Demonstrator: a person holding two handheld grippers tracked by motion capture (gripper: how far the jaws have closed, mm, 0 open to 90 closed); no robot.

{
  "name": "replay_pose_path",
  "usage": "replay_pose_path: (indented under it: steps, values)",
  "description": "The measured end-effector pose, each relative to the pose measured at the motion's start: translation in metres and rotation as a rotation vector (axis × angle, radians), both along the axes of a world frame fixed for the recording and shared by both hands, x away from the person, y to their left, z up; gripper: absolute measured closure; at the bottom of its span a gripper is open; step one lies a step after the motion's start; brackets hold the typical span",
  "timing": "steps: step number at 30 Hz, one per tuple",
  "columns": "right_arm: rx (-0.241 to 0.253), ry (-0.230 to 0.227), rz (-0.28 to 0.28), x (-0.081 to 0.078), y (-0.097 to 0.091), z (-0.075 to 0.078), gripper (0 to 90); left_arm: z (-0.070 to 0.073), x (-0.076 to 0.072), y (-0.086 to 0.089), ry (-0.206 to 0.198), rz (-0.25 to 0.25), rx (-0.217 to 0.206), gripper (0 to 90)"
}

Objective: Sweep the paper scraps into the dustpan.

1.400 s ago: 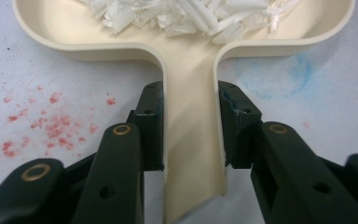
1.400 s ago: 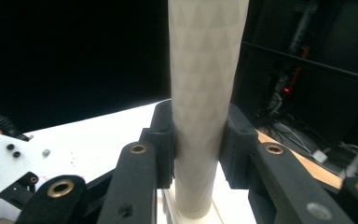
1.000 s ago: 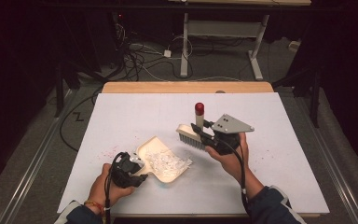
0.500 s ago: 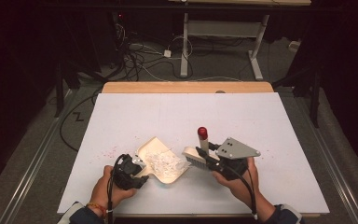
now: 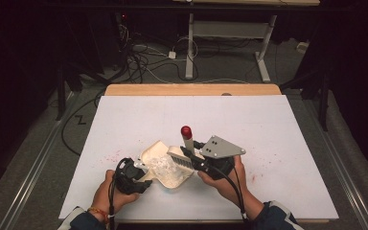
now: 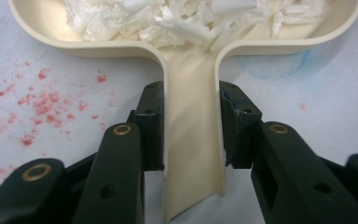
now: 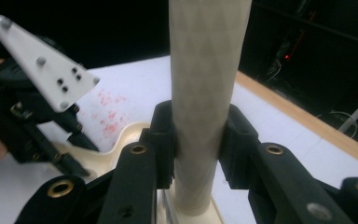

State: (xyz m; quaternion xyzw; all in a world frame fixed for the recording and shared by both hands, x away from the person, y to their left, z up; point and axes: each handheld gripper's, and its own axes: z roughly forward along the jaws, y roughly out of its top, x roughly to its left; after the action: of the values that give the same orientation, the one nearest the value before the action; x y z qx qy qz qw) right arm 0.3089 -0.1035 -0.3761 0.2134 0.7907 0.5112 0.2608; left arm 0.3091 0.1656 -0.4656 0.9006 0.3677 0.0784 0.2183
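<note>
Since a second ago the right gripper (image 5: 188, 154) has carried its brush (image 5: 181, 156) from beyond the far rim of the dustpan (image 5: 165, 165) to above the pan's right half, while the left gripper (image 5: 141, 171) and the pan have kept their place.

The white sheet (image 5: 278, 124) that covers the table runs well out from the dustpan on every side. Past the sheet's far edge, well beyond the dustpan, a strip of bare wood (image 5: 191, 89) shows. The cream dustpan lies near the sheet's near edge, its handle (image 6: 192, 135) pinched between the left gripper's pads. The right gripper clamps the brush's pale handle (image 7: 205, 88), which rises to a red cap (image 5: 186, 131) beyond the pan, with the bristles over the heap of white shreds (image 6: 186, 18) in the pan. Red specks (image 5: 115, 155) lie just left of the dustpan, and fainter ones (image 5: 268, 155) farther off to its right.
</note>
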Motion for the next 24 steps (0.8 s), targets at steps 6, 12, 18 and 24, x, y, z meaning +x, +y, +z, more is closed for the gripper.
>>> replay_pose_path:
  steps: [6, 12, 18, 24]
  values:
    - [0.042, -0.004, -0.020, 0.008, -0.016, 0.011, 70.7, 0.000, -0.001, 0.003, 0.001, -0.005, 0.001, 63.1]
    - [0.014, -0.069, -0.131, 0.016, -0.036, 0.007, 70.7, 0.000, -0.001, 0.004, 0.002, -0.005, 0.003, 63.1]
    - [-0.064, -0.051, -0.241, 0.028, -0.046, -0.021, 70.7, 0.000, -0.001, 0.004, 0.002, 0.000, 0.006, 63.1]
    - [-0.062, 0.000, -0.152, 0.012, -0.026, -0.028, 70.8, 0.000, -0.002, 0.002, 0.002, 0.005, 0.016, 63.1]
